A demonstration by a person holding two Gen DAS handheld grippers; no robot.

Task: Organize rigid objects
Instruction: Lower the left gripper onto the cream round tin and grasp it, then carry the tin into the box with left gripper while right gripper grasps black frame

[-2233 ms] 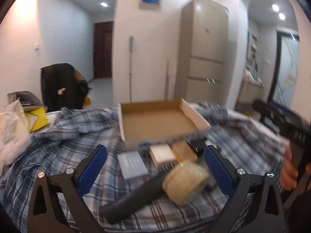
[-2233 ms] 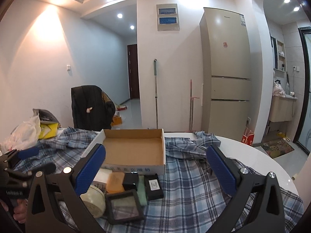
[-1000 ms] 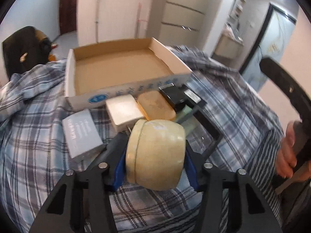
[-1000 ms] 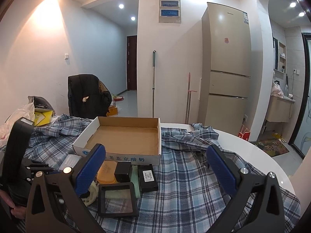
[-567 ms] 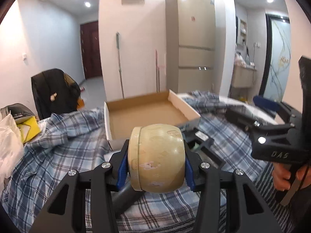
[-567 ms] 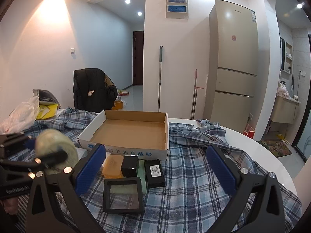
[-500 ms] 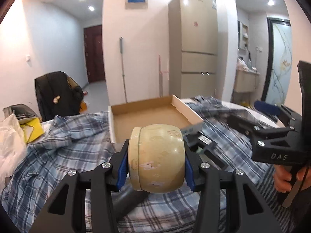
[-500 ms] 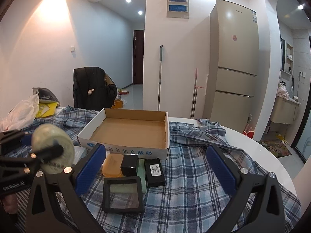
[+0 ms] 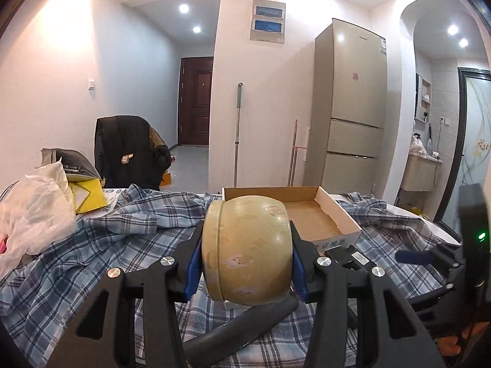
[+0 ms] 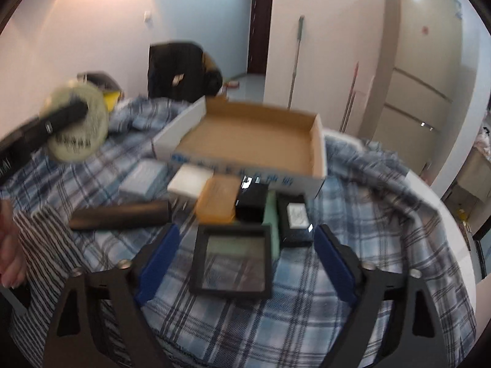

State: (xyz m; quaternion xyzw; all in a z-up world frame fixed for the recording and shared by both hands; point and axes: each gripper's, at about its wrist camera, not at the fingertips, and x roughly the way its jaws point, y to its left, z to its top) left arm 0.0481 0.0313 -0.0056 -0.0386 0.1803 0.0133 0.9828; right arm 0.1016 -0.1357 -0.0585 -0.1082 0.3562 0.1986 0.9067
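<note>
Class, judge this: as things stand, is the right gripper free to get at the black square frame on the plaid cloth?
Probably yes: the right gripper is open, and the black square frame lies uncovered between its fingers.

Your left gripper (image 9: 245,263), wide open over the cream jar (image 9: 245,250) two seconds back, has closed on it and lifted it off the plaid cloth (image 9: 122,245); the jar now hangs level, short of the cardboard box (image 10: 251,144). The dark cylinder (image 10: 119,214) once beside the jar lies alone. Your right gripper (image 10: 242,263) has tipped down and moved in: open fingers now straddle the black frame (image 10: 233,260) just before the box. That view is blurred.
</note>
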